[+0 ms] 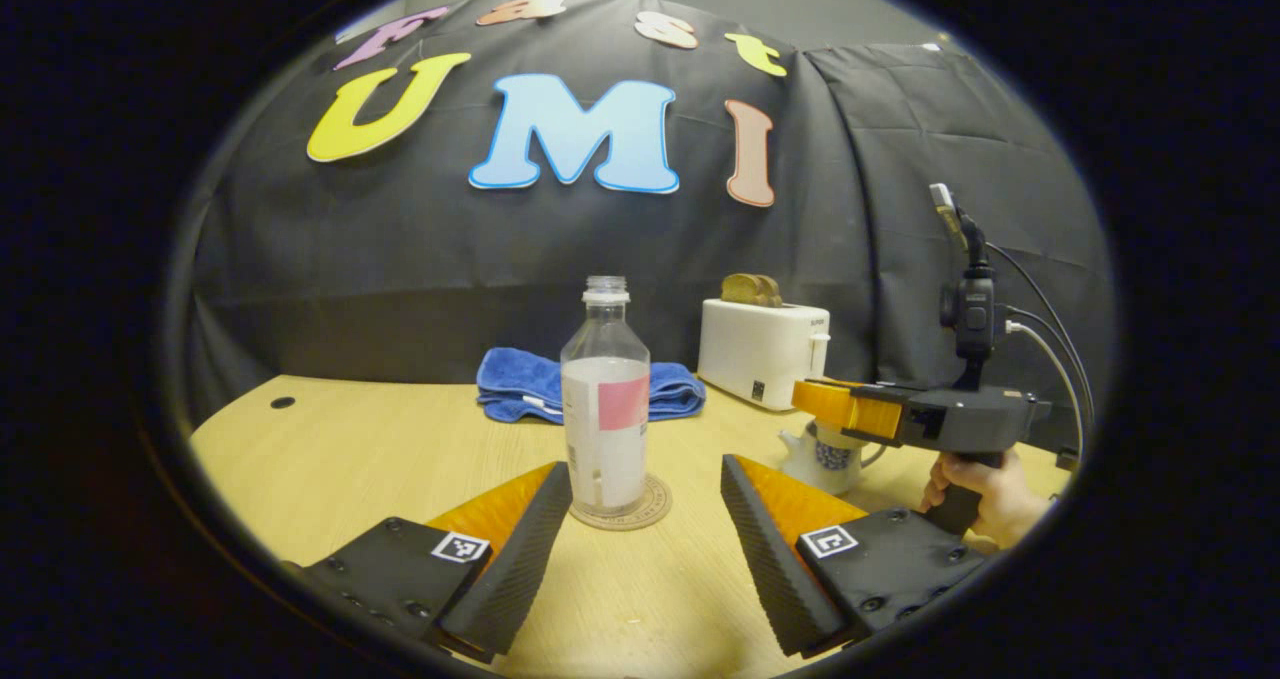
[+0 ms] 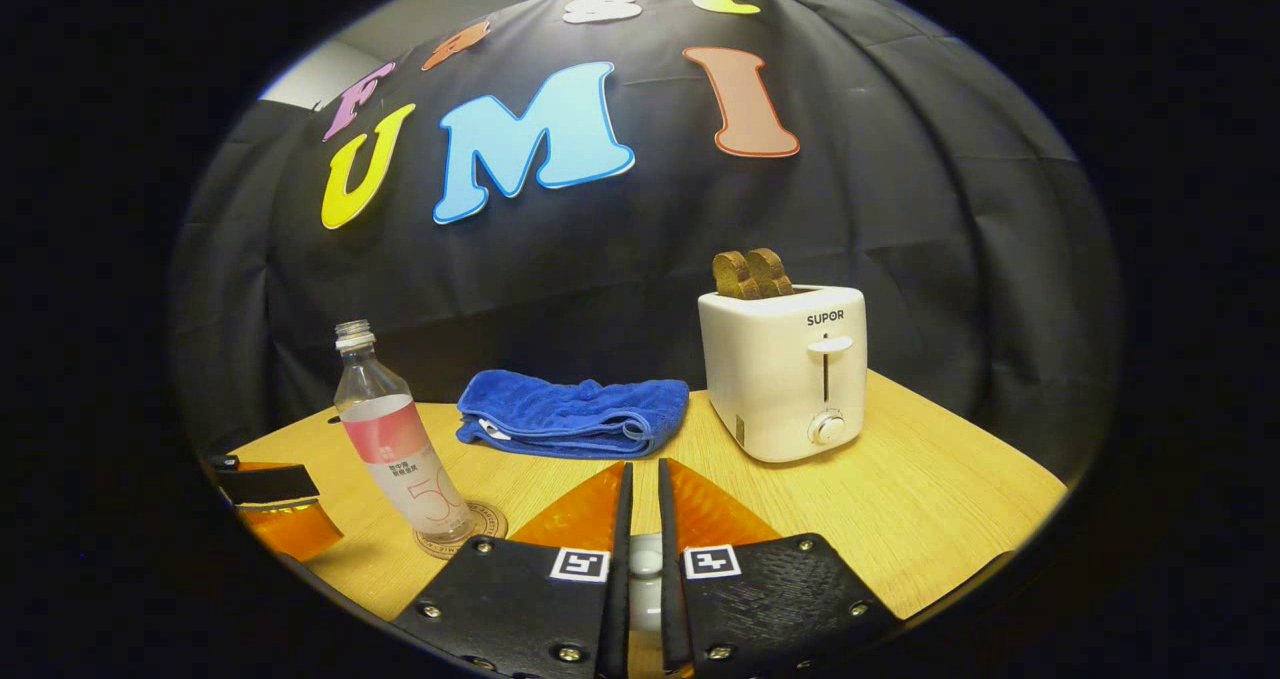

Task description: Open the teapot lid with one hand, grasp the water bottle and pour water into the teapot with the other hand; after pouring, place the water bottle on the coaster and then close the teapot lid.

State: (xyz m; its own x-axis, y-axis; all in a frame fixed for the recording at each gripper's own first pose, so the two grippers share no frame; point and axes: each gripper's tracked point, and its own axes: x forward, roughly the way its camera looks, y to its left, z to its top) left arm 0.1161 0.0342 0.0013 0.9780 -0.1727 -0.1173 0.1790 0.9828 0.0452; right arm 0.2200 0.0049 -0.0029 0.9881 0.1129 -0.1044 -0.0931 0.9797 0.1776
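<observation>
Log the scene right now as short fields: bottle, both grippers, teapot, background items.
bottle: uncapped, part full, upright on coaster
left gripper: open, fingers either side of bottle, not touching
right gripper: nearly closed over teapot; small white knob between fingers, grip unclear
lid: state unclear
table: holds towel, toaster with bread
</observation>
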